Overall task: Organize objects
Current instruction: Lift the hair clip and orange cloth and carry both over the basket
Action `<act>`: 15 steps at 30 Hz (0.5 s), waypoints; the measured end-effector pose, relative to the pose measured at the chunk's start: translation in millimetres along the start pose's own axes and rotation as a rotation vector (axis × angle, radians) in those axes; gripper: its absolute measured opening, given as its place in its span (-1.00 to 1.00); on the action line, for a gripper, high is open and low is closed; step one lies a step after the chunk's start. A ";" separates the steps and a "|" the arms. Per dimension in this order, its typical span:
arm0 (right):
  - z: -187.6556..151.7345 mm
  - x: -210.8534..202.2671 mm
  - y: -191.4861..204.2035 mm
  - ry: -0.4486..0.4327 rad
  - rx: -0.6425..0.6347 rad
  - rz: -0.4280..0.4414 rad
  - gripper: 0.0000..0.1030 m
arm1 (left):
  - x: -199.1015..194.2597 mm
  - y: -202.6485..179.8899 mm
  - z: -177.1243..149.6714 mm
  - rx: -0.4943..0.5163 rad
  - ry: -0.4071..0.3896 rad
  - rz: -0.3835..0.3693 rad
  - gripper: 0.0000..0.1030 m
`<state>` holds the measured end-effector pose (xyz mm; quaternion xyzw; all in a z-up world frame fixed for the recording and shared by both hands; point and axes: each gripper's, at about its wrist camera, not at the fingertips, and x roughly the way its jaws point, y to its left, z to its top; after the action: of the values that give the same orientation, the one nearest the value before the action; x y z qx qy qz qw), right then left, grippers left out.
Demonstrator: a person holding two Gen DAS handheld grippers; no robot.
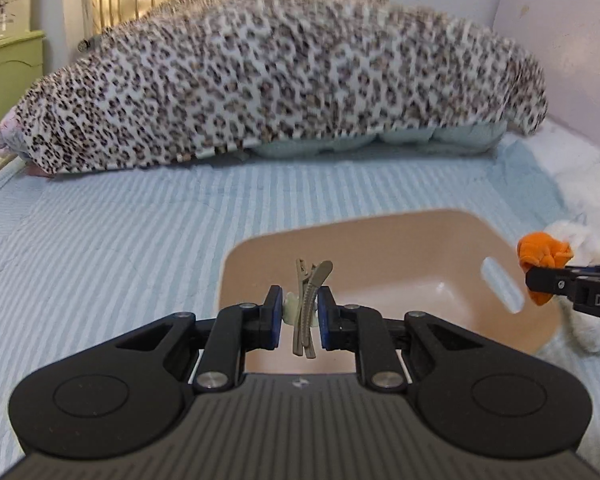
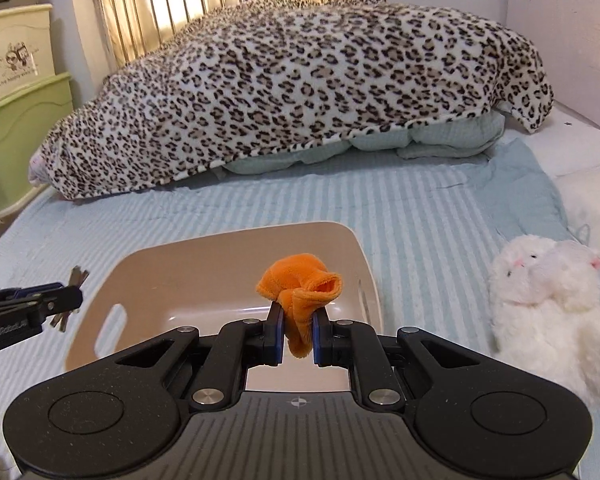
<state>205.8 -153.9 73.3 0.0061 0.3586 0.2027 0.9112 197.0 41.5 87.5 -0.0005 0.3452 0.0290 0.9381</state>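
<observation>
A beige plastic bin (image 1: 400,248) with handle slots lies on the striped blue bedspread; it also shows in the right wrist view (image 2: 204,264). My left gripper (image 1: 298,320) is shut on grey-brown hair clips (image 1: 308,296) and holds them over the bin's near left part. My right gripper (image 2: 299,334) is shut on an orange plush piece (image 2: 300,284) above the bin. That piece (image 1: 544,256) and the right gripper's fingers (image 1: 548,280) show at the bin's right edge in the left wrist view. The left gripper's fingers (image 2: 48,300) with the clips (image 2: 74,280) show at the left.
A white plush toy (image 2: 548,296) lies on the bed right of the bin. A leopard-print blanket (image 2: 300,92) covers a heap across the back of the bed. Green furniture (image 2: 20,136) stands at the left, a white wall at the right.
</observation>
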 end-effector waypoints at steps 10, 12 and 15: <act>-14.7 73.1 7.1 0.154 -0.065 -0.020 -0.75 | 80.0 -13.0 -25.5 0.022 0.211 -0.014 -0.62; -20.7 80.0 9.5 0.170 -0.085 -0.031 -0.75 | 82.4 -13.8 -27.8 0.034 0.223 -0.013 -0.60; -25.4 79.9 12.2 0.176 -0.090 -0.032 -0.58 | 74.4 -14.1 -26.2 0.043 0.218 -0.012 -0.48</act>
<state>237.5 -116.3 4.3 -0.0585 0.4278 0.2037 0.8787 237.3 31.0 19.1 0.0143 0.4456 0.0157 0.8950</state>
